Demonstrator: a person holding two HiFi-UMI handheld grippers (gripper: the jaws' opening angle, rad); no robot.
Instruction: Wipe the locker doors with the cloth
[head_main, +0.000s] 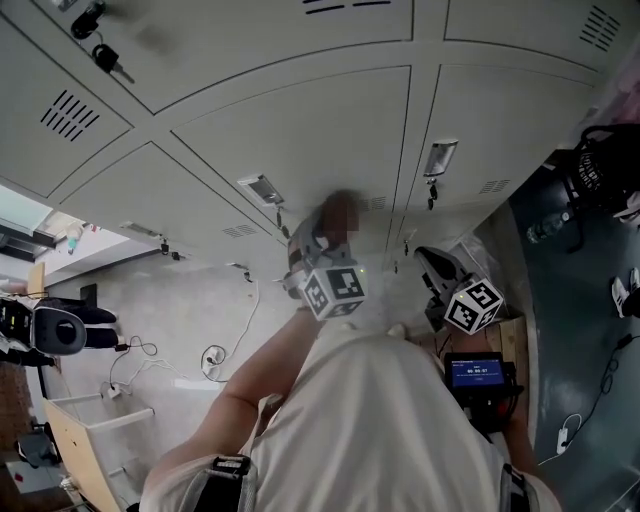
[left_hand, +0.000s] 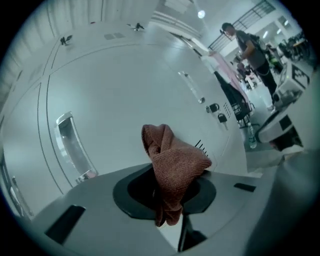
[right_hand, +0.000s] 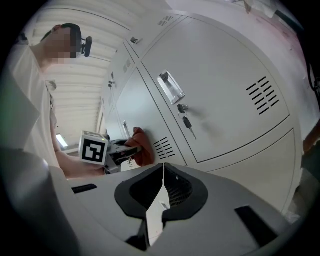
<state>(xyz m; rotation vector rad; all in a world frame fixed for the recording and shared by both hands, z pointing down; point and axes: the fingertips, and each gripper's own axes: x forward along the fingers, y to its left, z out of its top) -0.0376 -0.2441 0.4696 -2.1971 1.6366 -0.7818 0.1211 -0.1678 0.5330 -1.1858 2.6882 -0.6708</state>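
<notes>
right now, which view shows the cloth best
The left gripper view: the cloth sits large and centred, bunched in the left gripper. The right gripper view shows it small, at a locker door. The head view barely shows it.

The shirt (head_main: 380, 430) is pale, short-sleeved; left gripper (head_main: 325, 225) and right gripper (head_main: 432, 262) carry black-and-white marker cubes.

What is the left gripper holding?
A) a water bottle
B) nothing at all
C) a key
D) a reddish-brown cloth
D: in the left gripper view, the left gripper has its jaws shut on a bunched reddish-brown cloth, in front of the grey locker door.
</notes>
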